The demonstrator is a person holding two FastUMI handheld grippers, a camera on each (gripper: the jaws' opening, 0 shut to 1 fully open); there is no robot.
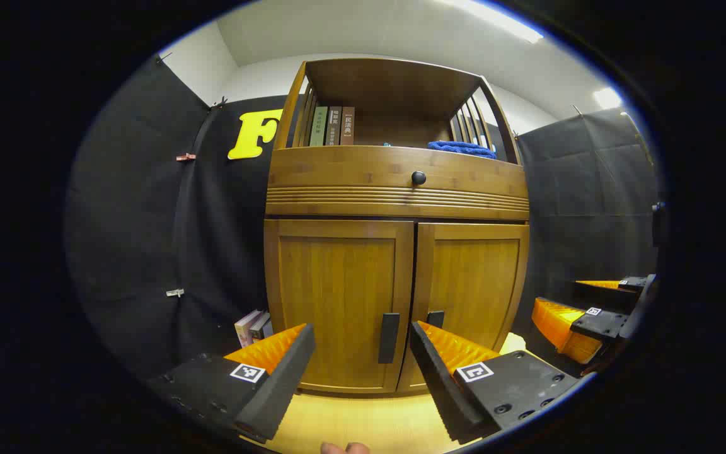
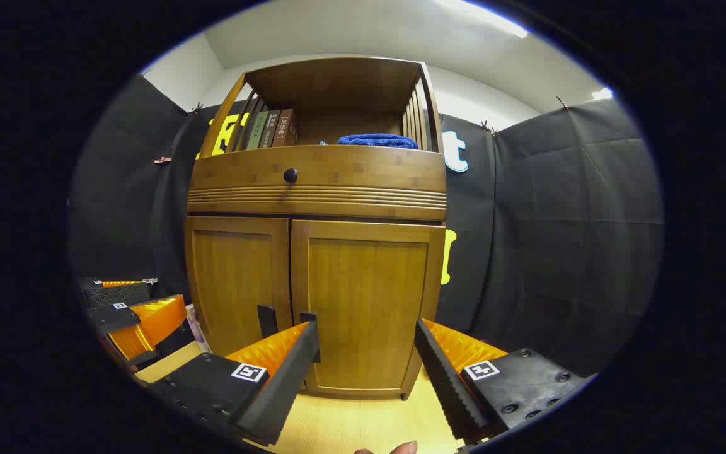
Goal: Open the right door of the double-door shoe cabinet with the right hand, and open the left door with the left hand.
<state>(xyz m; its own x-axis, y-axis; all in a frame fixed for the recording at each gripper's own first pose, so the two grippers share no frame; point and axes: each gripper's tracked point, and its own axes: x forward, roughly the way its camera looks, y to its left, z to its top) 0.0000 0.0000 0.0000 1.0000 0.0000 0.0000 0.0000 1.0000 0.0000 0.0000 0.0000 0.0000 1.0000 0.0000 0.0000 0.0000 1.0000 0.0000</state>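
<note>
The left gripper [image 1: 360, 353] hangs with its jaws spread wide and nothing between them, short of the cabinet front, the left door's dark handle [image 1: 389, 338] showing in the gap between its fingers. The right gripper [image 2: 366, 353] is likewise gaping and empty, pointed at the right door [image 2: 366, 306], with that door's handle [image 2: 308, 317] just past its own left finger. Beyond them stands the shoe cabinet [image 1: 394, 208] on a pale wooden floor [image 1: 363, 422], against black cloth walls. The left door [image 1: 338, 302] and the right door both lie flush with the frame, closed. Above the doors sits a drawer with a round black knob [image 1: 418, 178], and an open shelf holding books [image 1: 331, 126] and a blue cloth [image 1: 462, 148]. By this showing the task is barely begun: neither handle is touched, and both doors are left to open, the right one first.
</note>
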